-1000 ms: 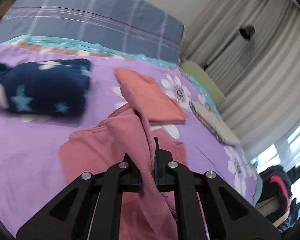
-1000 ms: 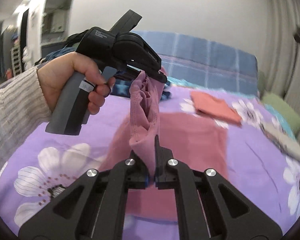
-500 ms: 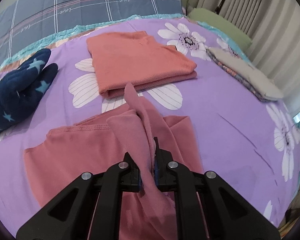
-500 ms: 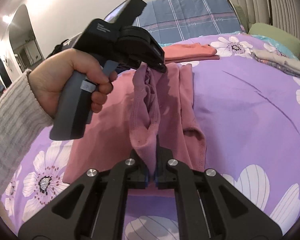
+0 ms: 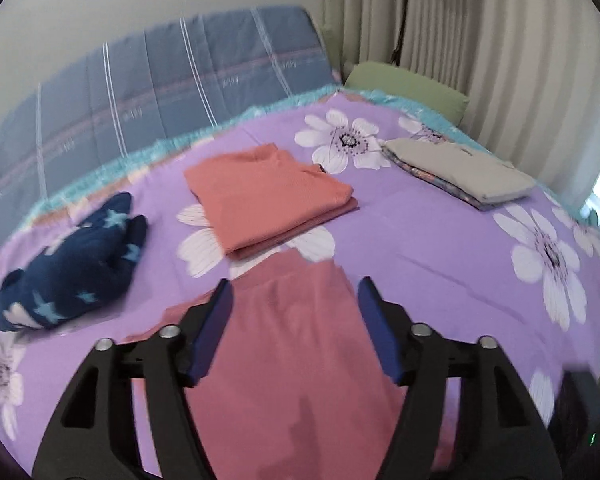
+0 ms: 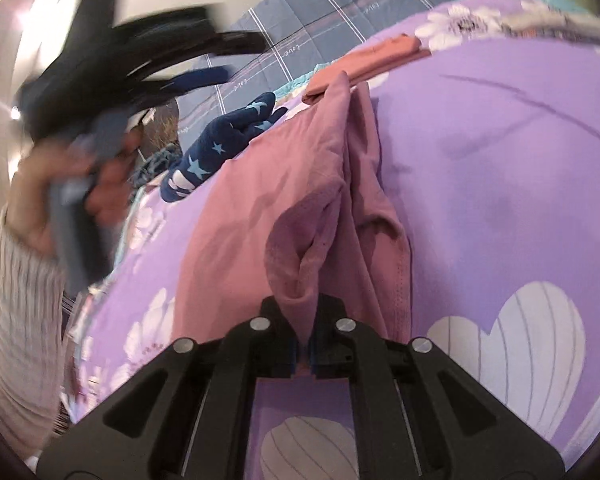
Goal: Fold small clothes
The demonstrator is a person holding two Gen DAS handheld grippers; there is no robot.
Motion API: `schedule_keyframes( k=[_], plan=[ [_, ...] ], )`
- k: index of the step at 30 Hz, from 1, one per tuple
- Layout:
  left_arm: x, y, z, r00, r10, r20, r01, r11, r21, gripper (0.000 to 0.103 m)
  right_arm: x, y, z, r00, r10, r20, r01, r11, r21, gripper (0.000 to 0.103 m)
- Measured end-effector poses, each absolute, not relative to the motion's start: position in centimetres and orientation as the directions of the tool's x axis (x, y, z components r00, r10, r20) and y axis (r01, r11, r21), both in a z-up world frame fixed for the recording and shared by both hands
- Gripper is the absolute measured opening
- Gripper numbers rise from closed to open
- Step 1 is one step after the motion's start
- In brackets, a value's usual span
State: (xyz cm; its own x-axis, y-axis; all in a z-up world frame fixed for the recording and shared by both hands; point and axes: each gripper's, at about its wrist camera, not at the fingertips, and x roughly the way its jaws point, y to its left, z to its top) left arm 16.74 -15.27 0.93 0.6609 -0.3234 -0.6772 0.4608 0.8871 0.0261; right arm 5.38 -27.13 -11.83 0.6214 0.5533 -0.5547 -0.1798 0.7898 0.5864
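Left hand-held gripper (image 5: 294,330) jaws just opened wide, nothing pinched, pink garment (image 5: 300,352) dropped flat on bed (image 5: 440,240) beneath. Right hand-held gripper (image 6: 303,354) clamped on garment's bunched edge. Mid-fold; next, probably lay right side down, release, smooth.

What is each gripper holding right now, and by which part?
The right gripper pinches a bunched edge of the pink garment. The left gripper, jaws just opened, holds nothing; the garment lies flat beneath it.
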Motion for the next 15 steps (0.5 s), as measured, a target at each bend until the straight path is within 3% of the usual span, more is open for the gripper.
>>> schedule_keyframes(
  k=[9,12,15],
  plan=[
    [4.0,-9.3,-5.3,0.616,-0.317,-0.721,0.507,0.860,0.055,0.072,5.1,-27.3,-11.6,0.616,0.582,-0.531,-0.160,0.752,0.639,0.004],
    [1.2,-8.8,-7.7,0.588,-0.321,-0.742,0.526,0.849,0.049,0.072,5.0,-27.3,-11.4,0.613,0.577,-0.540,-0.151,0.756,0.637,0.010],
    [0.3,-8.8,-9.3,0.586,-0.299,-0.753,0.520,0.852,0.065,0.072,4.8,-27.3,-11.4,0.608,0.573,-0.550,-0.138,0.758,0.638,0.023]
  ],
)
